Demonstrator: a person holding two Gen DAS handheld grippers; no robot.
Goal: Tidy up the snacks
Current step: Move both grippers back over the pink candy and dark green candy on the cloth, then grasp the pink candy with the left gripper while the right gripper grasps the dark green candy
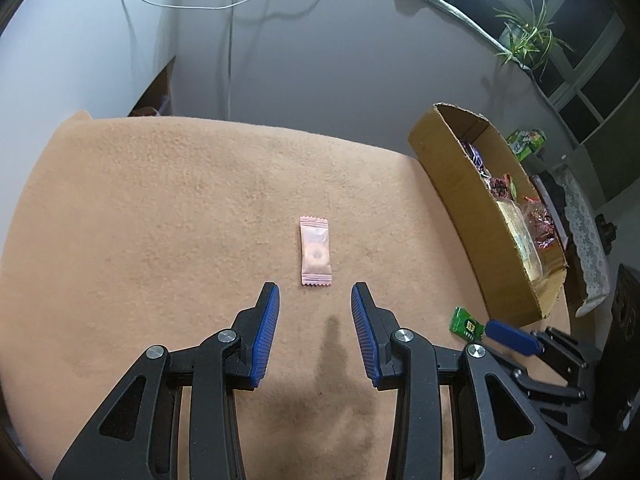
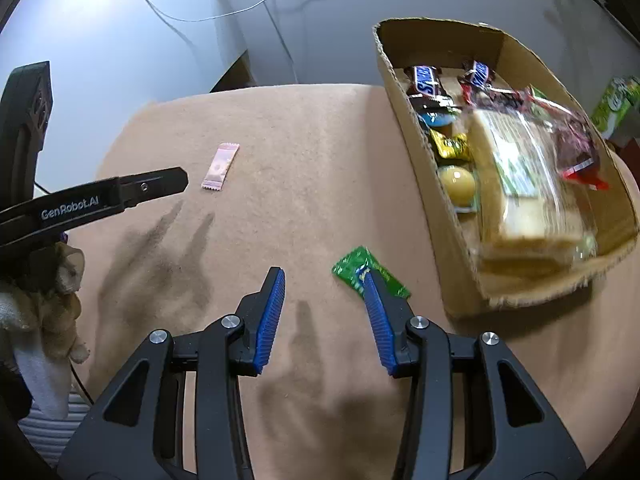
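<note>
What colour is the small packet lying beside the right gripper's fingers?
Green packet, with small yellow and blue print; clearest in the right wrist view.

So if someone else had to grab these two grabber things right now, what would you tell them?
Left gripper: open, empty, just short of the pink packet lying flat on the tan cloth.
Right gripper: open, holding nothing; its right finger overlaps the green packet, which lies on the cloth beside the cardboard box.
Done: the box already holds chocolate bars, a wrapped sandwich and other sweets.
Left: pick up the pink and green packets and put them in the box. Nothing else loose on the cloth as far as these views show.
</note>
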